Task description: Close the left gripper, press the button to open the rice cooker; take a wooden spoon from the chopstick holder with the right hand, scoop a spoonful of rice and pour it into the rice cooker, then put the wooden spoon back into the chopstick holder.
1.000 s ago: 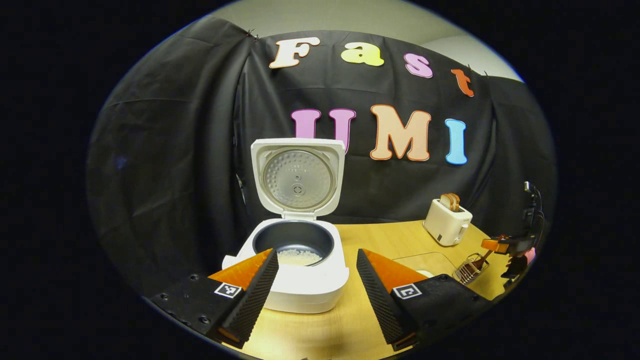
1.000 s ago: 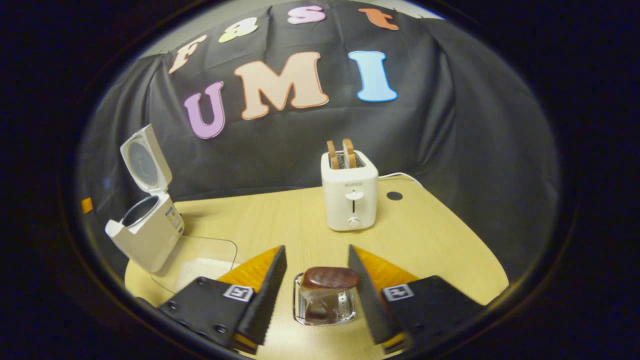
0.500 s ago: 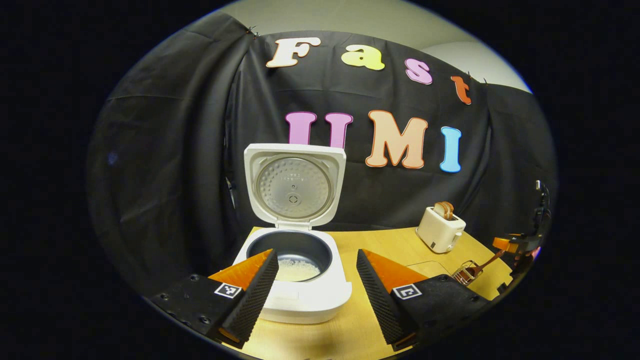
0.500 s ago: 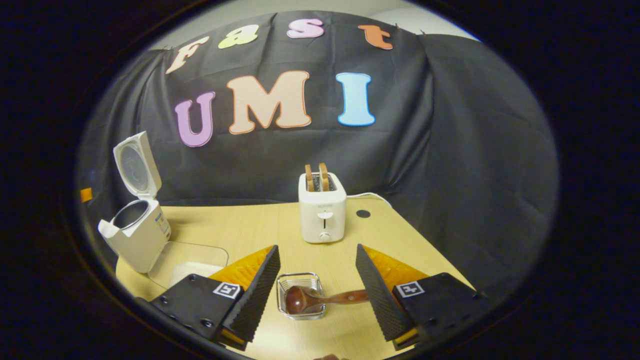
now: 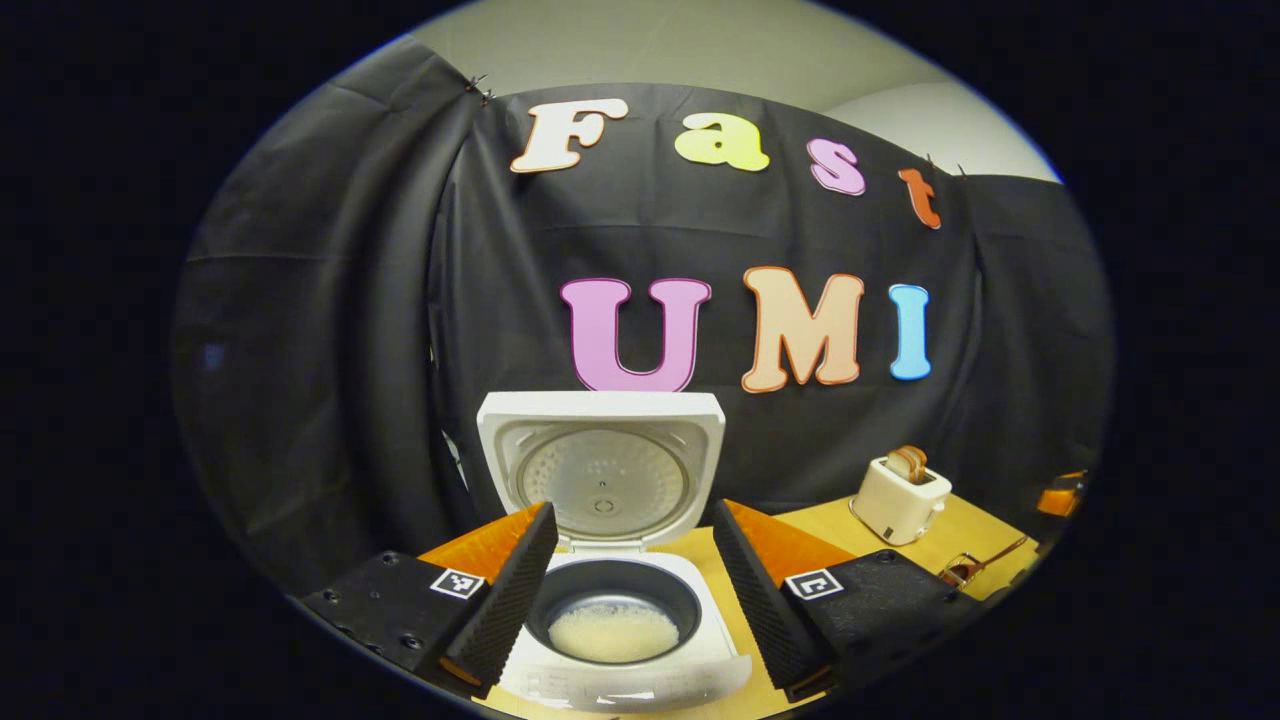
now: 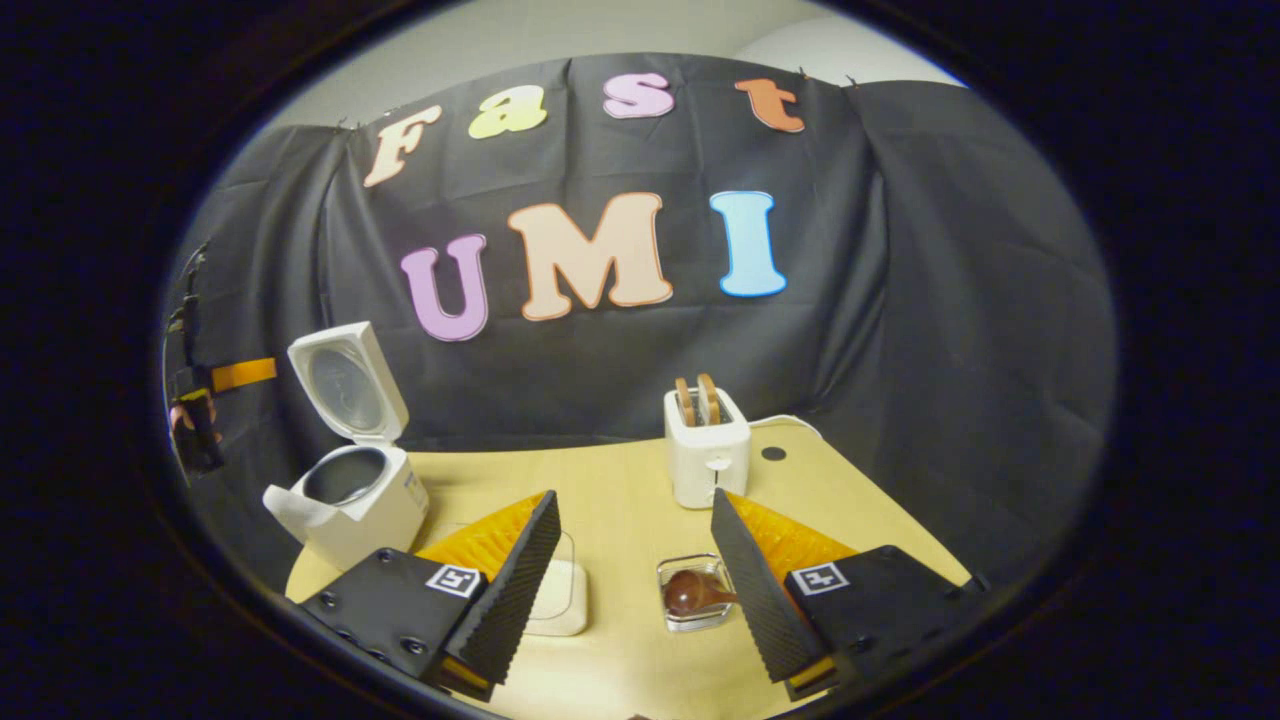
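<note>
White rice (image 5: 613, 632) lies in the dark inner pot of the rice cooker (image 5: 620, 640), whose lid (image 5: 601, 470) stands upright and open at the counter's (image 6: 620, 500) left edge. The left tool (image 5: 632, 590) hangs above the pot, its fingers spread apart with nothing between them. The right tool (image 6: 634, 575) is likewise spread and empty, above the counter's near edge. The wooden spoon (image 6: 692, 594) rests in the wire chopstick holder (image 6: 694, 592), bowl up, handle leaning toward the right finger; whether they touch cannot be told. A clear container (image 6: 560, 598) sits between holder and cooker. A toaster (image 6: 707, 450) with two slices stands toward the far edge.
</note>
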{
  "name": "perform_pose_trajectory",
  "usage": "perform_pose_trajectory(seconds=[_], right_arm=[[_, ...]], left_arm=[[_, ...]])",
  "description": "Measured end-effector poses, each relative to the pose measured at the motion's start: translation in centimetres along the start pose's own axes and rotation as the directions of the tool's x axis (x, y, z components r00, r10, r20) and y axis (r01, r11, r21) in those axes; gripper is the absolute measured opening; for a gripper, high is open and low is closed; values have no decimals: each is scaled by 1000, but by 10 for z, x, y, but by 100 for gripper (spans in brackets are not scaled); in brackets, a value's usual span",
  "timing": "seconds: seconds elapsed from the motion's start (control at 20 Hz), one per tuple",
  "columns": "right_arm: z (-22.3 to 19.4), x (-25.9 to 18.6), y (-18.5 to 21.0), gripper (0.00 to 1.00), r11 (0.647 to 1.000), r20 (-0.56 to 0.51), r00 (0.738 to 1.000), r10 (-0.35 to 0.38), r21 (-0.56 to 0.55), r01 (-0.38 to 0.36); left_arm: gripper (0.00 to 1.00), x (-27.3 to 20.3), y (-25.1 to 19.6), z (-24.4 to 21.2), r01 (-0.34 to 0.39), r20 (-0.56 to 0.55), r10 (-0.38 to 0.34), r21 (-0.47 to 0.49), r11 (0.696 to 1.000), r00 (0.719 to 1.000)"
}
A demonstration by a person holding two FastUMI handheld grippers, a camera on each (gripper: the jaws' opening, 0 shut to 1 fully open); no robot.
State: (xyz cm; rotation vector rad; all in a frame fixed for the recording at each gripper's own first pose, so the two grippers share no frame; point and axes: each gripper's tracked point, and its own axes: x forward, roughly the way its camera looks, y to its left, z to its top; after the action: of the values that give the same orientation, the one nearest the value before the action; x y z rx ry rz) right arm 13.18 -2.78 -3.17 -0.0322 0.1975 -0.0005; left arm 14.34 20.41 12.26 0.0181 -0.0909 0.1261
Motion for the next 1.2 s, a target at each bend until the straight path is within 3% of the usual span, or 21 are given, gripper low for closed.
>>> perform_pose_trajectory(seconds=[0.15,0.5,0.6,0.65,0.8,1.15,1.2], right_arm=[[13,-17,16,98,1000,16,1000,4,-8,-4],[17,-48,37,96,999,5,999,-39,-29,39],[17,-55,41,95,998,6,998,-55,-37,55],[17,-58,41,94,997,5,998,-66,-44,66],[15,-67,41,98,994,-3,996,-92,-56,91],[11,-77,47,94,991,-18,994,-107,-78,106],[10,-78,47,94,991,-19,994,-107,-77,105]], left_arm=[[92,32,21,37,-13,43,15,-30,999,999],[92,113,49,80,-40,55,40,6,999,998],[88,138,51,79,-35,36,35,7,999,999],[92,149,50,74,-29,12,29,6,1000,1000],[92,174,48,56,-25,-54,27,46,999,998],[92,202,43,27,-10,-144,21,76,997,989],[88,200,42,31,-13,-128,21,62,998,992]])
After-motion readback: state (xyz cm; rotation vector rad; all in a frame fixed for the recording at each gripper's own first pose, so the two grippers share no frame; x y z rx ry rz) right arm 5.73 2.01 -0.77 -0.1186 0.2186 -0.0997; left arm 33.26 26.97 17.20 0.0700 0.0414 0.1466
